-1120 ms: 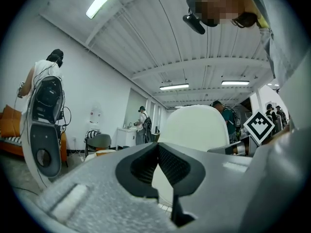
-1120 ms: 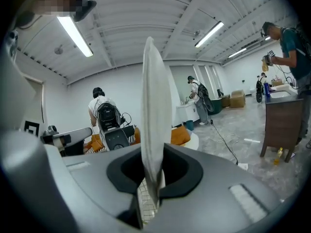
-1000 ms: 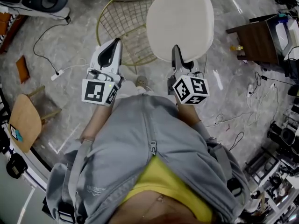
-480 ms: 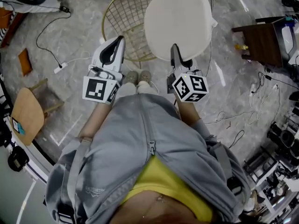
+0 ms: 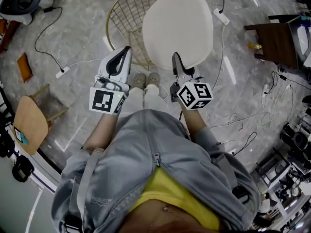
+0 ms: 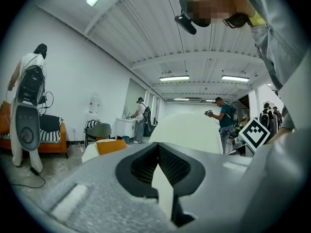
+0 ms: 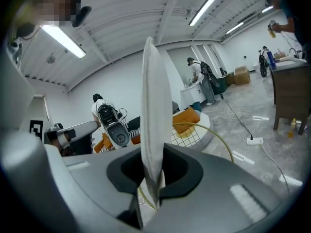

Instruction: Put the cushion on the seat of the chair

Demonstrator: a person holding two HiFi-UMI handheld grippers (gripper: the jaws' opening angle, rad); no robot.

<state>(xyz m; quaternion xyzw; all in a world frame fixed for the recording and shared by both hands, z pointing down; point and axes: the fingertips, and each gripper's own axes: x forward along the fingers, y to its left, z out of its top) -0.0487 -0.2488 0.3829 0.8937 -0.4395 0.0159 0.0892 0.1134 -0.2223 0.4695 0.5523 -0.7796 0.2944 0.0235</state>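
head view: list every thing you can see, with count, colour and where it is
cushion: 1, white, top centre, overlapping the chair
chair: 1, gold wire, partly behind the cushion
stool: 1, tan wood, floor at left
table: 1, dark brown, upper right
power strips: 2, white, floor either side of the chair
cables: several, dark, across the floor
shoes: 2, light, between the grippers
left gripper: 1, white and black, shut, empty
right gripper: 1, white and black, shut on the cushion's near edge

1. A wooden stool [image 5: 26, 125] is seen well left of the left jaws.
2. A power strip [image 5: 60, 73] is laid between them.
3. A dark table [image 5: 272, 35] is set right of the right jaws.
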